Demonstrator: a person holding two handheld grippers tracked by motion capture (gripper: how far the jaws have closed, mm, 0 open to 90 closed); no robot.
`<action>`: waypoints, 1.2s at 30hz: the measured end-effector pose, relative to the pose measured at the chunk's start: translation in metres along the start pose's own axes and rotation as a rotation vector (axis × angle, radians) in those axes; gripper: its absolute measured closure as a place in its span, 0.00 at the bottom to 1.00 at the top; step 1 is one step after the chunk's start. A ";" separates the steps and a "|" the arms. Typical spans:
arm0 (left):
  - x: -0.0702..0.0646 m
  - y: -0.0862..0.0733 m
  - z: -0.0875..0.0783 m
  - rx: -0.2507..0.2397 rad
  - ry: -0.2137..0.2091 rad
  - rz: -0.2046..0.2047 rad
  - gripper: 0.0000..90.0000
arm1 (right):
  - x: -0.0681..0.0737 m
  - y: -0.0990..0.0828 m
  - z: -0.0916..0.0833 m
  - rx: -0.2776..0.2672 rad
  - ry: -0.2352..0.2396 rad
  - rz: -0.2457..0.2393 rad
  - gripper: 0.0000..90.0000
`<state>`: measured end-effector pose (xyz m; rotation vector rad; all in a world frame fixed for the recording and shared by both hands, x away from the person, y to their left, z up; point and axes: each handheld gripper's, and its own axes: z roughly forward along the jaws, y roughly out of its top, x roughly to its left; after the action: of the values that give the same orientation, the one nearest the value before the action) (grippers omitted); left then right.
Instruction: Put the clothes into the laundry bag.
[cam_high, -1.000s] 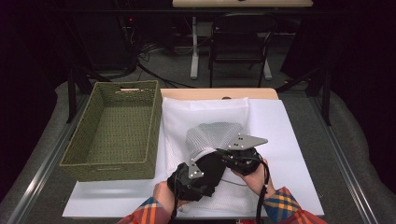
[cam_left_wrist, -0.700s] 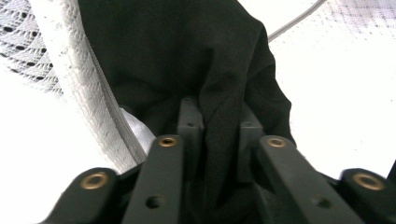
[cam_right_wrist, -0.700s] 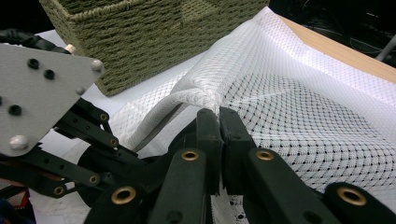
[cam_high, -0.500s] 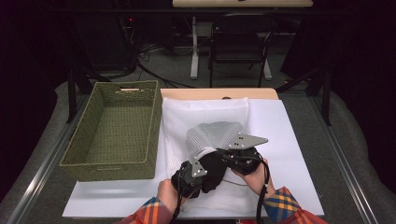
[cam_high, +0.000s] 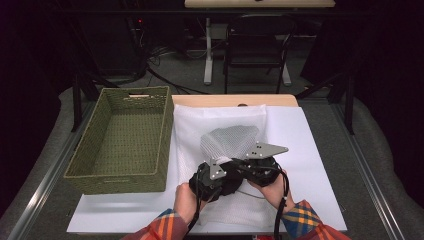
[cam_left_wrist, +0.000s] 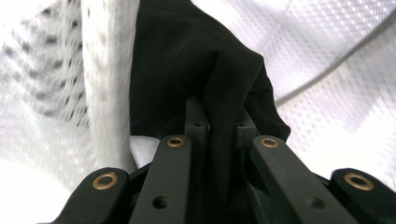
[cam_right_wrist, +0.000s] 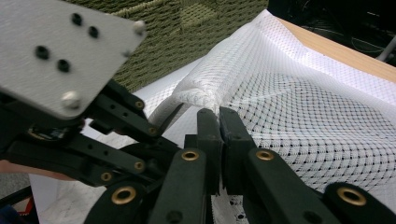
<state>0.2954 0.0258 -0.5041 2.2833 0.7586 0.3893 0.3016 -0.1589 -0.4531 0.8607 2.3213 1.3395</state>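
Note:
A white mesh bag (cam_high: 220, 120) lies on the white sheet, and its near part (cam_high: 227, 140) is lifted into a tent. My right gripper (cam_high: 252, 162) (cam_right_wrist: 218, 116) is shut on the bag's hemmed edge (cam_right_wrist: 196, 99) and holds it up. A black cloth (cam_high: 231, 182) (cam_left_wrist: 187, 56) sits at the bag's mouth. My left gripper (cam_high: 212, 177) (cam_left_wrist: 218, 112) has just been closing and now pinches a fold of that cloth between its jaws. The two grippers are close together, with the left one (cam_right_wrist: 93, 140) right beside the right one's jaws.
A green woven basket (cam_high: 167, 145) (cam_right_wrist: 187, 28) with nothing in it stands left of the bag. A grey drawstring (cam_left_wrist: 327, 70) runs across the mesh. The white sheet (cam_high: 310, 130) covers the table to the right, with the wooden table edge (cam_high: 235, 100) behind it.
My left gripper has shifted a little up-frame and to the right, with the black cloth, toward the raised mesh. The right gripper and the lifted bag edge have stayed in place.

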 end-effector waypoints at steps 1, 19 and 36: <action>0.000 0.002 0.001 -0.003 0.001 0.003 0.92 | 0.000 0.000 0.000 -0.001 0.001 0.001 0.98; 0.018 0.006 0.019 -0.047 0.106 -0.030 0.90 | -0.001 -0.001 0.000 -0.001 0.013 0.011 0.98; 0.032 0.000 0.024 -0.025 0.200 -0.014 0.89 | 0.001 -0.001 0.002 0.001 0.021 0.011 0.98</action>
<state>0.3316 0.0336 -0.5190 2.2372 0.8630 0.6237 0.3018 -0.1577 -0.4549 0.8657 2.3363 1.3580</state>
